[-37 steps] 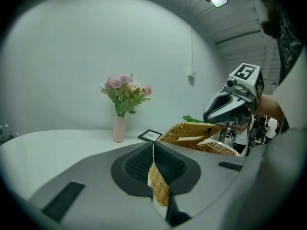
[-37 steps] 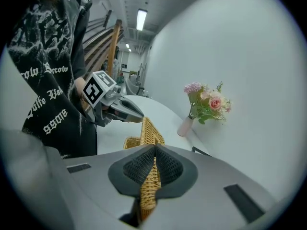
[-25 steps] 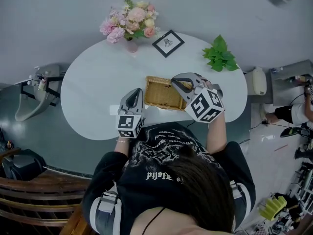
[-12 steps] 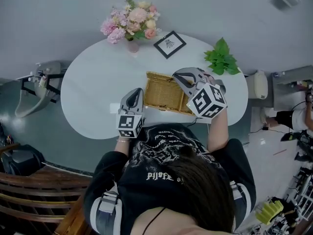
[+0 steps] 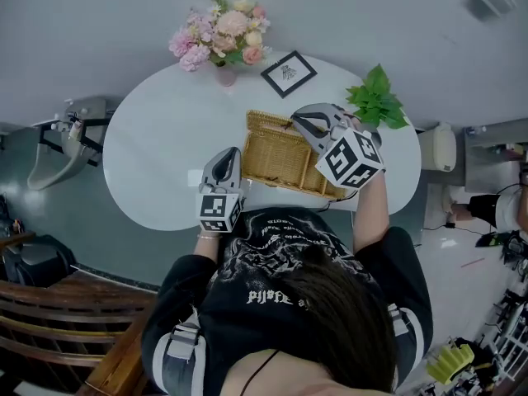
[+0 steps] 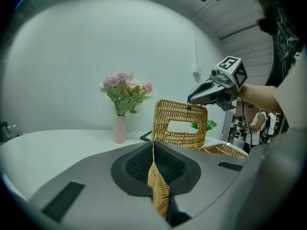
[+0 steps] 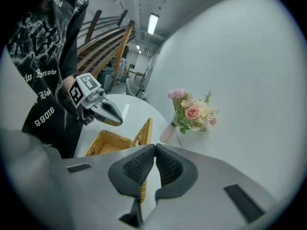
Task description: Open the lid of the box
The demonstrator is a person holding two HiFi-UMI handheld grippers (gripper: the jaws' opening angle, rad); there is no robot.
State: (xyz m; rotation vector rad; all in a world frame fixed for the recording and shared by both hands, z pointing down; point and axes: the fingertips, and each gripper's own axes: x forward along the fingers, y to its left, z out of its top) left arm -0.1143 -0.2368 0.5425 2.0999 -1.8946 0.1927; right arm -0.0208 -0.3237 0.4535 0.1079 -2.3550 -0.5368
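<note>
A wicker box sits on the white table, near the front edge. Its lid stands raised, nearly upright, and the box's inside shows. My right gripper is shut on the lid's free edge, with wicker pinched between its pads. My left gripper is shut on the box's left wall, a strip of wicker caught between its jaws. In the left gripper view the right gripper sits on top of the lid. The right gripper view shows the left gripper beside the box.
A vase of pink flowers, a small framed picture and a green leafy plant stand along the table's far side. A wooden bench lies behind at the lower left. Bare tabletop stretches left of the box.
My right gripper has risen with the lid's edge, and the lid has swung further up. The left gripper stays where it was on the box's wall.
</note>
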